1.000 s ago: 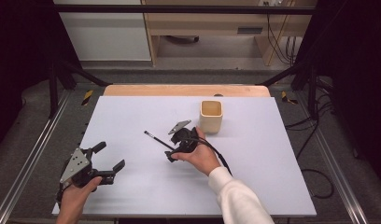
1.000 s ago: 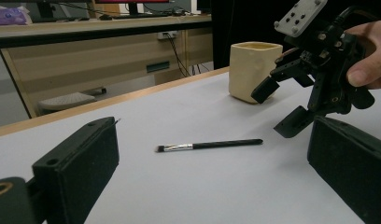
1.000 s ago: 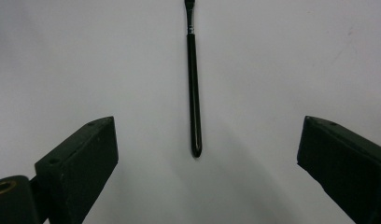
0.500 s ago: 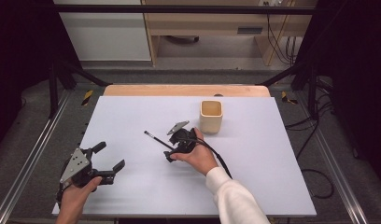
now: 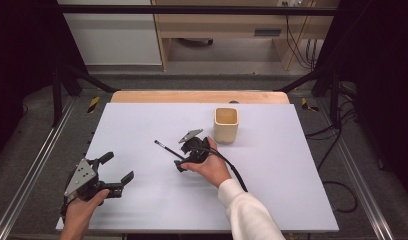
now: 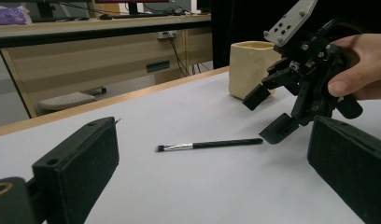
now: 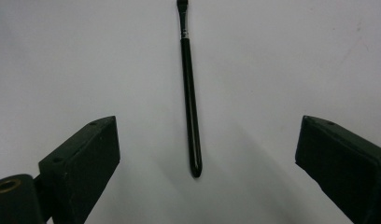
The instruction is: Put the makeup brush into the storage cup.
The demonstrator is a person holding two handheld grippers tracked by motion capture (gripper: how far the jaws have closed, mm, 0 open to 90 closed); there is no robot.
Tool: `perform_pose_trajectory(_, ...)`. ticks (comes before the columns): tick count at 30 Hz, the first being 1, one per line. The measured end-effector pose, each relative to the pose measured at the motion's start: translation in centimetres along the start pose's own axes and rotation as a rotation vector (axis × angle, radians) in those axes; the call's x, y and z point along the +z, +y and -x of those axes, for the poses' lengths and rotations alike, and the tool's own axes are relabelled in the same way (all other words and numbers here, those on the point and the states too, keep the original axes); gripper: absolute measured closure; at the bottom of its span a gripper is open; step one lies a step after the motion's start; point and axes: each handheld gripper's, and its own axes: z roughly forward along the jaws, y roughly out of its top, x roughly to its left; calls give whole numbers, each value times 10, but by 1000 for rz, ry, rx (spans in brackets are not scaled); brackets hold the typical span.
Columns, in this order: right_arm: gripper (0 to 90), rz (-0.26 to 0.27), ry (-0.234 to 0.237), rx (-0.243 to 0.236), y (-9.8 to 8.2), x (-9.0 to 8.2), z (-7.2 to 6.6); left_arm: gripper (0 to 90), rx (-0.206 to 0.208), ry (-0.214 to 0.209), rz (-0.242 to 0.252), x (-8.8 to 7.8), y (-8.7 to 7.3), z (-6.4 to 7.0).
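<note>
Lying flat on the white table (image 5: 292, 200), near the cream cup (image 5: 226, 124), the thin black brush (image 7: 190, 100) has not moved; the right gripper (image 5: 184, 159) still hovers at its handle end, jaws spread, no closer. The left gripper (image 5: 117, 172) idles, jaws apart.

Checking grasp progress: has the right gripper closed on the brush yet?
No. The right gripper has its jaws wide apart, and the brush lies flat between them, untouched.
</note>
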Motion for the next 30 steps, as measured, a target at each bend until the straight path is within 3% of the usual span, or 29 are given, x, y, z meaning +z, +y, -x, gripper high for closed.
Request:
perform_pose_trajectory(16,116,29,15,24,2,4,1,17,2,1,-2,0,0,0)
perform_pose_trajectory(30,265,34,14,6,0,9,-1,17,2,0,-2,0,0,0)
